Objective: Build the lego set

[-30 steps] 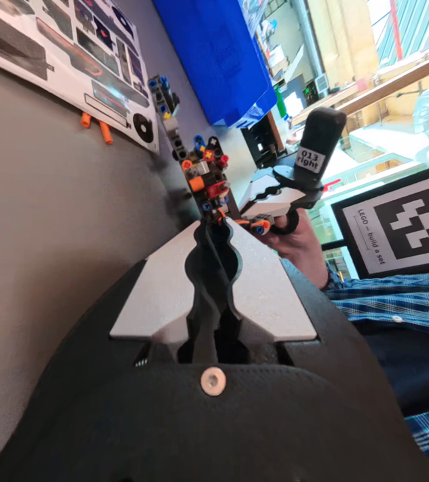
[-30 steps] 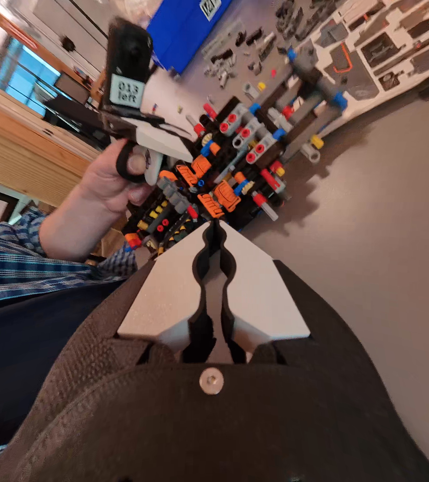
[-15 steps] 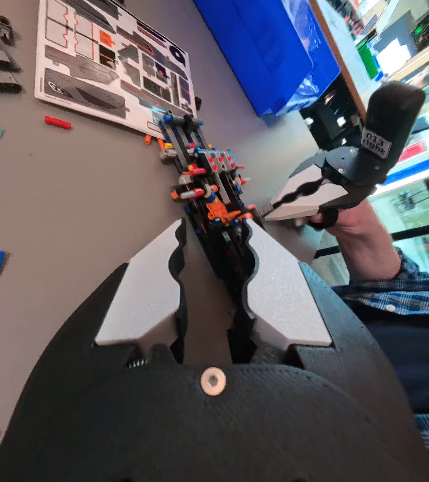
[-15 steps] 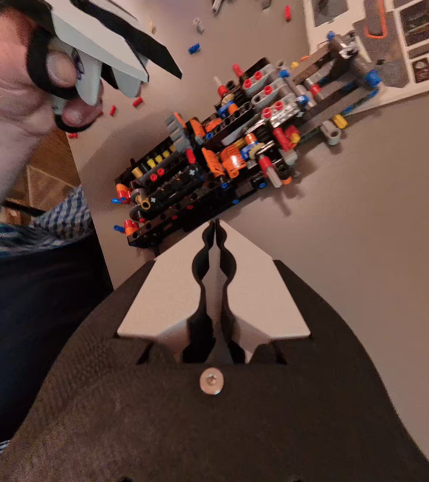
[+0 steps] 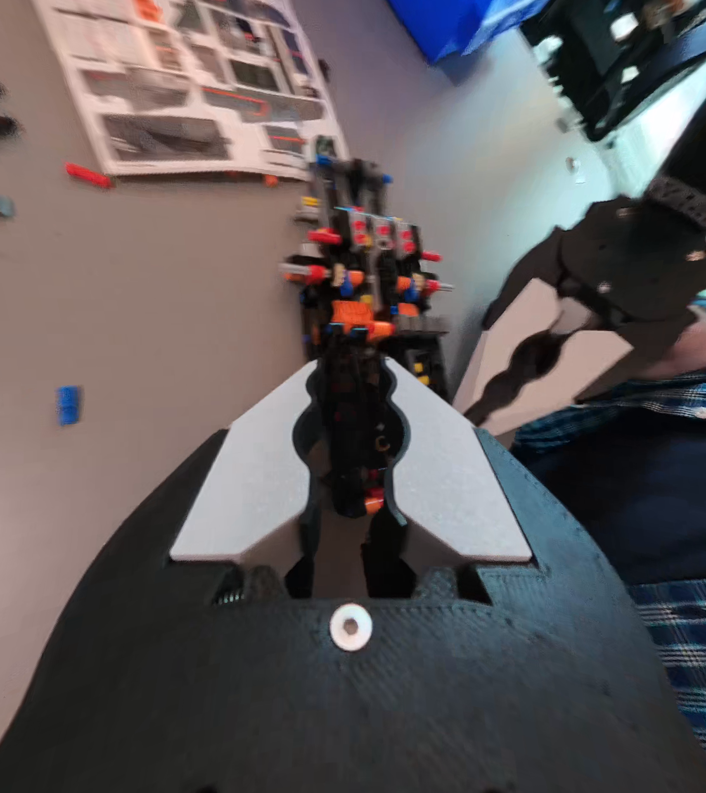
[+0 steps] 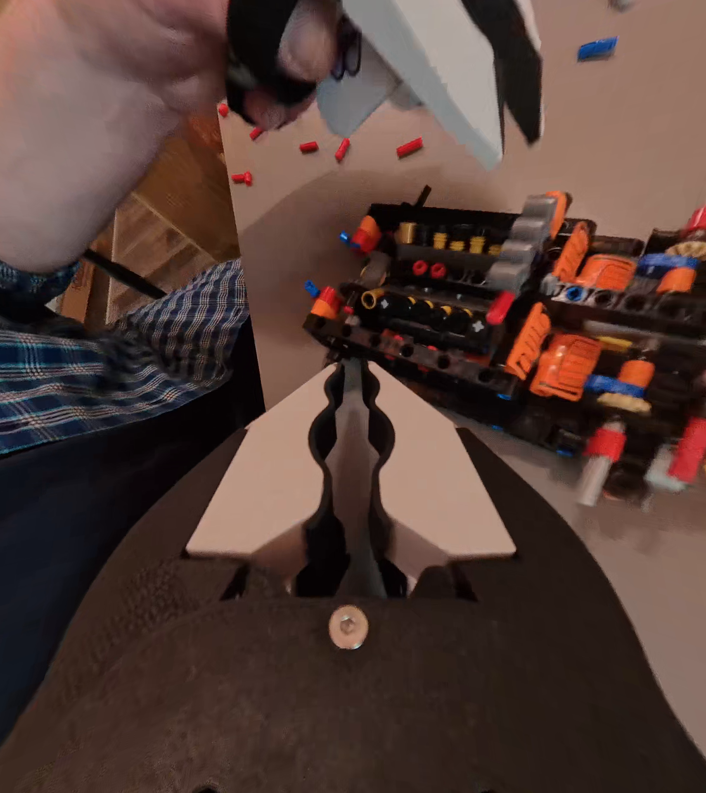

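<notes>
Our left gripper (image 5: pixel 351 369) has its jaws part-open astride the near end of the lego model (image 5: pixel 364 274), the black frame lying in the gap between them; whether the pads actually press on it we cannot tell through the blur. Our right gripper (image 6: pixel 353 369) has its jaws nearly closed, only a thin slit between them, gripping nothing, with the tips just at the model's corner.

The model lies flat on the grey surface (image 5: pixel 149 279), near the edge closest to us, its far end beside the sticker sheet (image 5: pixel 188 90).

The risk, as we judge it: the model is long, knobbly and built of pinned beams — a squeeze across one end could flex it or pop a joint, and a shove from the right tips could slide it over the smooth matt surface. Protruding red pins and orange ribbed parts could snag a jaw edge. Small red pins (image 6: pixel 409 147) and a blue piece (image 5: pixel 68 404) lie loose and would roll or scatter if brushed.
</notes>
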